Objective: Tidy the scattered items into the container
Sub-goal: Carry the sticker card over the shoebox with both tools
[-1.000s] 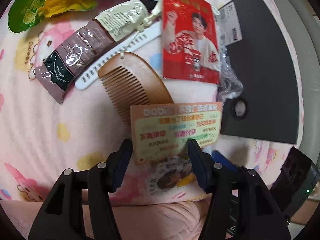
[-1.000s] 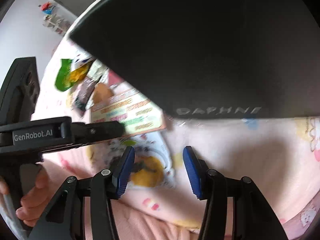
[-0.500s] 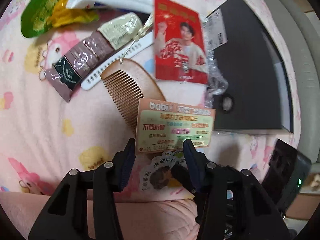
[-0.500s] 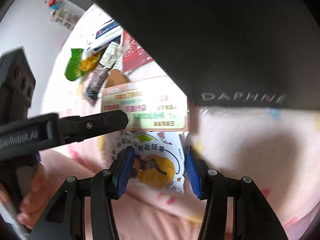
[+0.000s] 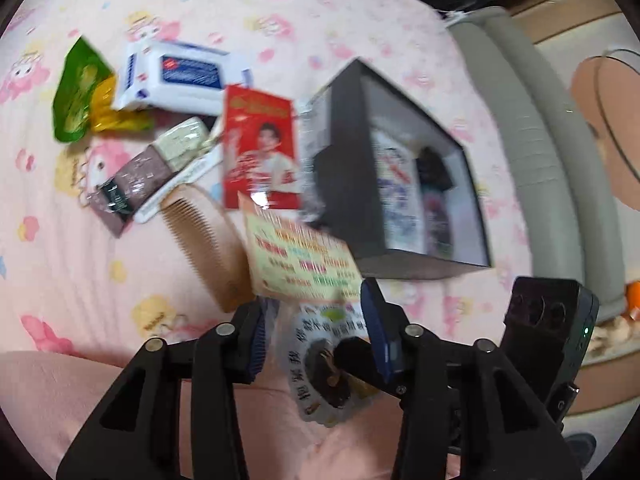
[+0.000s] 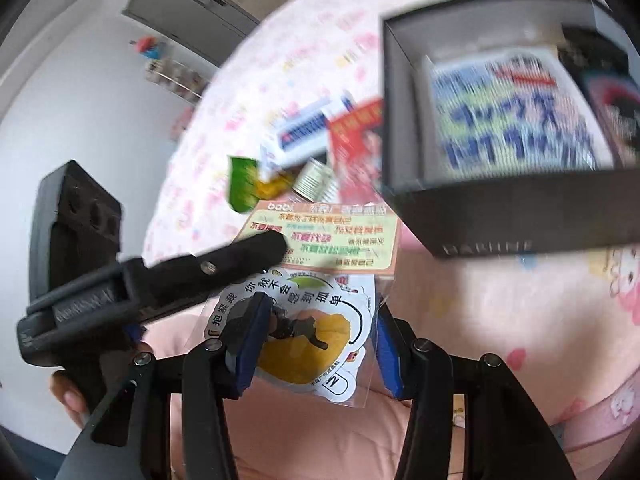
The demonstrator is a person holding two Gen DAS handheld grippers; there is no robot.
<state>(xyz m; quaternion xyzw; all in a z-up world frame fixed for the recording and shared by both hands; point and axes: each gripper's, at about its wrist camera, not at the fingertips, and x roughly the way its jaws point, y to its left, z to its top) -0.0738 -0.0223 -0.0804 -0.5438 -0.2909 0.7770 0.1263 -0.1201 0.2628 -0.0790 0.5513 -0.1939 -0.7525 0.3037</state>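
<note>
A clear sticker pack [image 5: 304, 264] with an orange-and-yellow header card sits between my left gripper's [image 5: 316, 328] blue pads, which touch its side edges while the jaws are closing. The pack [image 6: 328, 240] looks raised off the pink blanket. My right gripper [image 6: 318, 340] stands open around its lower half, one pad in front of the sticker. One right fingertip [image 5: 352, 354] shows over the sticker, and one left finger [image 6: 248, 254] crosses the card. The open black box [image 5: 344, 168] lies just beyond, holding a printed packet [image 5: 396, 192] and a dark item [image 5: 434, 168].
Scattered on the blanket left of the box [image 6: 520, 216]: wooden comb [image 5: 208, 236], red photo card [image 5: 260, 148], white wipes pack [image 5: 180, 76], green pouch [image 5: 78, 96], brown sachet [image 5: 132, 176]. A grey padded rail [image 5: 540, 140] borders the bed. A hand [image 6: 68, 392] grips the left tool.
Both cameras have risen and now look down into the box. The left jaws have narrowed onto the sticker pack, which stays between both grippers. The right jaws look unchanged.
</note>
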